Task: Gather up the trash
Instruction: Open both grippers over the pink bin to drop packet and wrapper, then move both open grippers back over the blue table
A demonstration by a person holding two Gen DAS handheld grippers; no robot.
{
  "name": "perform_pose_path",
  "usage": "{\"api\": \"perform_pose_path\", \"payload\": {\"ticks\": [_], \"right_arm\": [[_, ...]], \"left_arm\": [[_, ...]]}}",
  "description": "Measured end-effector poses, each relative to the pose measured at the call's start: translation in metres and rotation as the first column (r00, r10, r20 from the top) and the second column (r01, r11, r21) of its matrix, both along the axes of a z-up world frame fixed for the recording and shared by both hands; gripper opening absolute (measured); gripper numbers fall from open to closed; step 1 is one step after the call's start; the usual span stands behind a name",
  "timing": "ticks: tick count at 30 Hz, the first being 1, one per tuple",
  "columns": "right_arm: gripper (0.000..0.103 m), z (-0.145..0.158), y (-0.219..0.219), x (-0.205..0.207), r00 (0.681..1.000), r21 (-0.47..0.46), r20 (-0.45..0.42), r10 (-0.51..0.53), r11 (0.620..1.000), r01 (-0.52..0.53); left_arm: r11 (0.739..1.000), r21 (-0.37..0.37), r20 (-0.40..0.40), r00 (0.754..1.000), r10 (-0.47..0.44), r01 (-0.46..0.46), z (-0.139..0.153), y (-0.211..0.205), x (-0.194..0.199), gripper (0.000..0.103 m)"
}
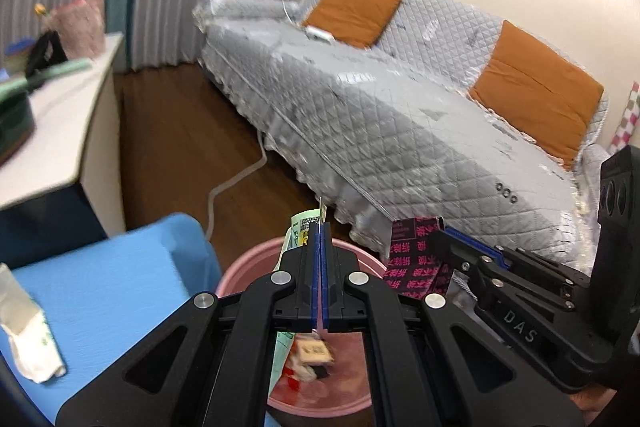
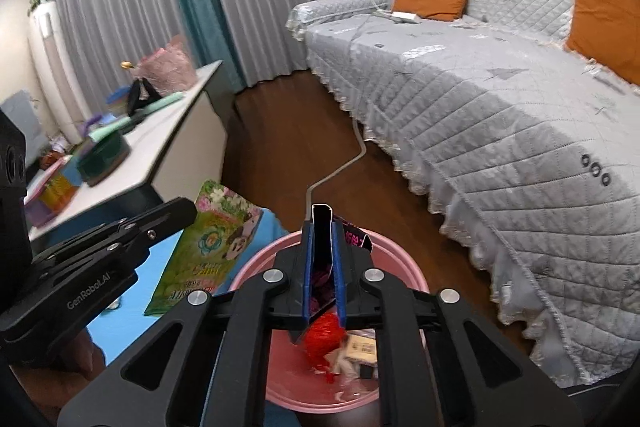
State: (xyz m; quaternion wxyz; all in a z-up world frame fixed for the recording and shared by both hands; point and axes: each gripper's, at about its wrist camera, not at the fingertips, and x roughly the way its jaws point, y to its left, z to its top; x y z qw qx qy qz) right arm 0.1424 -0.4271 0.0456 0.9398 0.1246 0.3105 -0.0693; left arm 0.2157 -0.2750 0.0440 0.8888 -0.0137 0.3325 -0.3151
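A pink trash bin (image 1: 240, 267) (image 2: 400, 263) stands on the floor below both grippers, with red and white scraps (image 2: 324, 339) inside. My left gripper (image 1: 320, 227) is shut on a flat green snack wrapper (image 1: 298, 231), which also shows in the right wrist view (image 2: 204, 239), held over the bin's rim. My right gripper (image 2: 322, 227) is shut on a black box with pink print (image 2: 320, 247), which also shows in the left wrist view (image 1: 416, 267), above the bin.
A blue surface (image 1: 100, 287) lies left of the bin with a crumpled white wrapper (image 1: 28, 339) on it. A grey quilted sofa (image 2: 500, 115) with orange cushions fills the right. A white table (image 2: 160, 147) with clutter stands at left. A cable (image 2: 340, 167) runs across the wooden floor.
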Motion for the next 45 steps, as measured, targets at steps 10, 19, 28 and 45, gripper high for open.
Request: {"api": "perform_pose_path", "payload": {"ticks": [10, 19, 28, 45], "right_arm": [[0.055, 0.006, 0.005, -0.002, 1.0, -0.005, 0.012, -0.028, 1.0, 0.028], [0.061, 0.024, 0.052, -0.009, 0.995, -0.048, 0.079, 0.059, 0.997, -0.056], [0.059, 0.025, 0.103, -0.025, 0.977, -0.064, 0.114, 0.178, 0.983, -0.171], [0.056, -0.017, 0.239, -0.069, 0.842, 0.05, 0.035, 0.538, 0.841, -0.539]], "left_arm": [[0.997, 0.005, -0.016, 0.997, 0.081, -0.081, 0.007, 0.037, -0.006, 0.025], [0.983, 0.007, 0.043, 0.982, 0.185, -0.186, 0.034, 0.11, -0.036, 0.049], [0.958, 0.032, 0.13, 0.951, 0.28, -0.286, 0.052, 0.185, -0.073, 0.056], [0.868, 0.014, 0.167, 0.857, 0.488, -0.497, 0.038, 0.328, -0.115, 0.056]]}}
